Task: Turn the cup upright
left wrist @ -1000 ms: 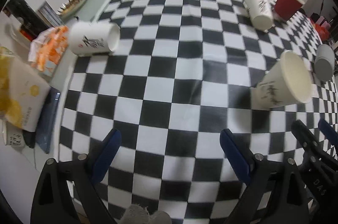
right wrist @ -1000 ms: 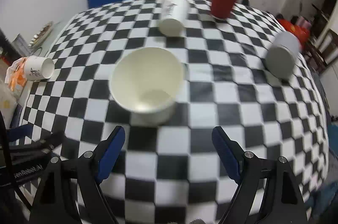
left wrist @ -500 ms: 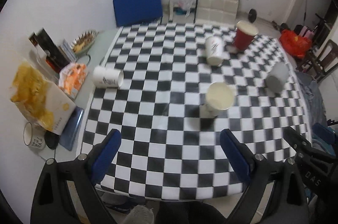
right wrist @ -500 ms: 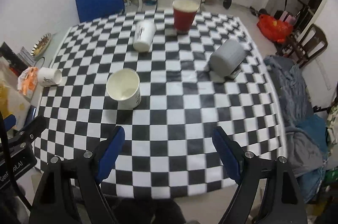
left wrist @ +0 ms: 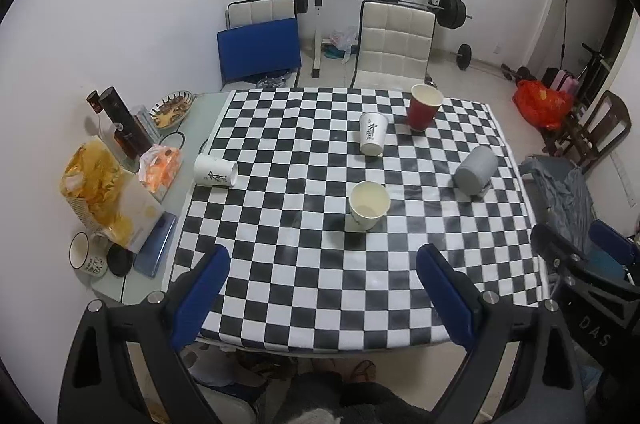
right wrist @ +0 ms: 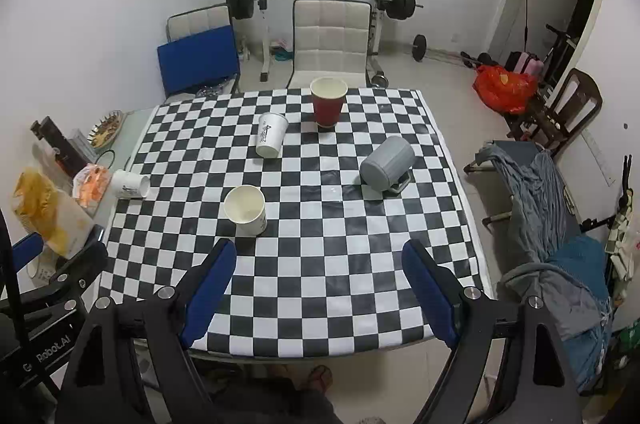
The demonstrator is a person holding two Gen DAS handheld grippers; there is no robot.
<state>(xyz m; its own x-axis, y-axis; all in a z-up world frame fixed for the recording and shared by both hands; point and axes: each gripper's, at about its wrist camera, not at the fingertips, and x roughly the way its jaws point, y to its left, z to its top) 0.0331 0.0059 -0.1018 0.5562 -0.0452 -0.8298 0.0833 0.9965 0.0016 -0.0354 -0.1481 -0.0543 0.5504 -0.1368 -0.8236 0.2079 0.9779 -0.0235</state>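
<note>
A white paper cup (left wrist: pixel 369 205) (right wrist: pixel 245 210) stands upright near the middle of the checkered table (left wrist: pixel 280 264) (right wrist: pixel 320 264). A second white cup (left wrist: pixel 215 170) (right wrist: pixel 130 184) lies on its side at the left edge. A third white cup (left wrist: pixel 373 133) (right wrist: pixel 271 134) stands mouth down. A grey mug (left wrist: pixel 476 171) (right wrist: pixel 387 162) lies on its side at the right. A red cup (left wrist: pixel 423 107) (right wrist: pixel 328 102) stands upright at the back. My left gripper (left wrist: pixel 322 278) and right gripper (right wrist: pixel 318 274) are open and empty, high above the table's near edge.
Snack bags (left wrist: pixel 102 190), bottles (left wrist: pixel 120 120), a bowl (left wrist: pixel 171 108) and a mug (left wrist: pixel 86 256) crowd the bare strip left of the cloth. Chairs (left wrist: pixel 394 44) and a barbell rack stand behind the table. A cot with clothes (right wrist: pixel 556 224) is on the right.
Both grippers have pulled far up and back from the table, so the whole table now shows. The upright white cup stays where it stood.
</note>
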